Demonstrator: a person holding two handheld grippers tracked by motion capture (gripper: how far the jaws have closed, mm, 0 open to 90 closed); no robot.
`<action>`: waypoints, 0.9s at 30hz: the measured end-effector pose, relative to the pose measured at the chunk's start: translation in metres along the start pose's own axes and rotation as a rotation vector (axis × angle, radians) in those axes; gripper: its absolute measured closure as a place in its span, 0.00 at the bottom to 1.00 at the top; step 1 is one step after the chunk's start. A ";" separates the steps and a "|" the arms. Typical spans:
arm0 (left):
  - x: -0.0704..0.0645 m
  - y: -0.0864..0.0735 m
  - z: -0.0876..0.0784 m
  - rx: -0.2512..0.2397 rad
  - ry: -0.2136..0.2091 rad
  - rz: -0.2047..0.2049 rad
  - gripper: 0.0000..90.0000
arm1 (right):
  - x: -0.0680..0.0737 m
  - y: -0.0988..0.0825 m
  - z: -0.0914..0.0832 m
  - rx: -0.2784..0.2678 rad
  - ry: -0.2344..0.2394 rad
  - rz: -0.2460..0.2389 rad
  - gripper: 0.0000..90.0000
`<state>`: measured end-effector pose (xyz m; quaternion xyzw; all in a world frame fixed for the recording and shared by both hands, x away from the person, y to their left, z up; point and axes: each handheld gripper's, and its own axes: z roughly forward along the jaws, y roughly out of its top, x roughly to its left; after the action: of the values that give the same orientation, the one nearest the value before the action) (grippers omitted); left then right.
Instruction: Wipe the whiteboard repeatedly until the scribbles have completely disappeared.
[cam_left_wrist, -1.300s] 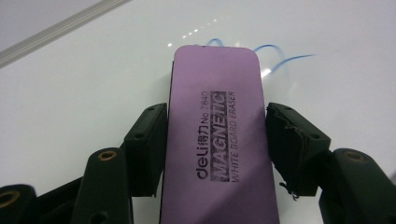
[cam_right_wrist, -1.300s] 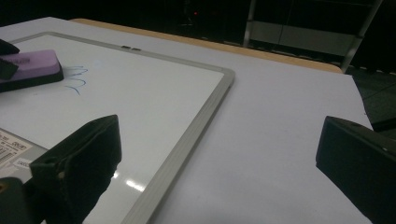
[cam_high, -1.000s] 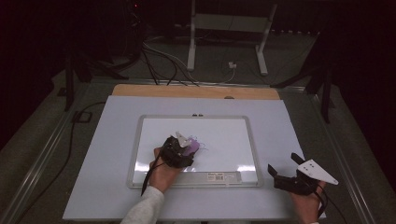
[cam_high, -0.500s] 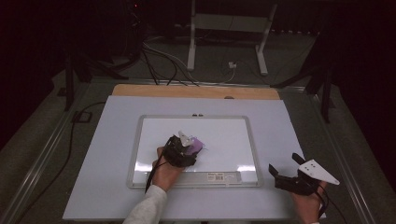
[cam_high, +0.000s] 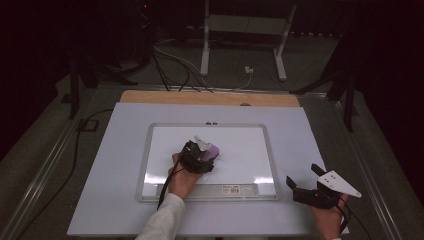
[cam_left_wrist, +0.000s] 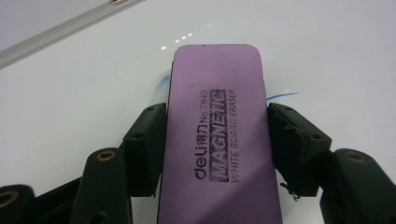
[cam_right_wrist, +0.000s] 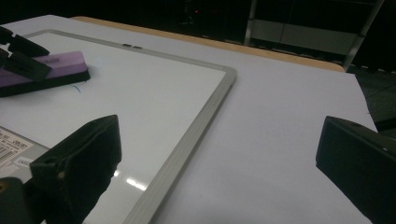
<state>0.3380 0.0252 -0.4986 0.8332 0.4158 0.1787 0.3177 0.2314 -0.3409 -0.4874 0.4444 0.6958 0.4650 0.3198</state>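
Left gripper (cam_high: 207, 156) pinched our flat purple rectangular whiteboard eraser (cam_left_wrist: 219, 135) by its long sides, flat on the white aluminium-framed whiteboard (cam_high: 250, 145), long axis pointing far-right; blue marks (cam_left_wrist: 282, 95) just beside it. Right gripper (cam_high: 306, 184) spread, near-right, off the board.

Purple eraser (cam_left_wrist: 219, 135), top face, printed in black along its length: "deli No 7840", "MAGNETIC" in a dark block, "WHITE BOARD ERASER". Whiteboard (cam_high: 150, 150), near edge of the frame: white sticker (cam_high: 241, 189) with a barcode, its print too small to read.
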 end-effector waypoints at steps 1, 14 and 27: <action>-0.004 0.001 0.001 -0.002 -0.008 0.010 0.46 | 0.000 0.000 0.000 0.000 0.000 0.000 0.01; 0.009 0.008 0.008 0.023 0.067 -0.026 0.46 | -0.002 0.000 -0.002 -0.003 -0.005 0.006 0.01; -0.024 0.014 0.009 0.027 -0.019 0.050 0.46 | -0.002 0.000 -0.001 -0.004 -0.001 0.004 0.01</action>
<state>0.3374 -0.0036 -0.4967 0.8493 0.3942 0.1728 0.3058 0.2309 -0.3428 -0.4870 0.4454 0.6937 0.4667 0.3203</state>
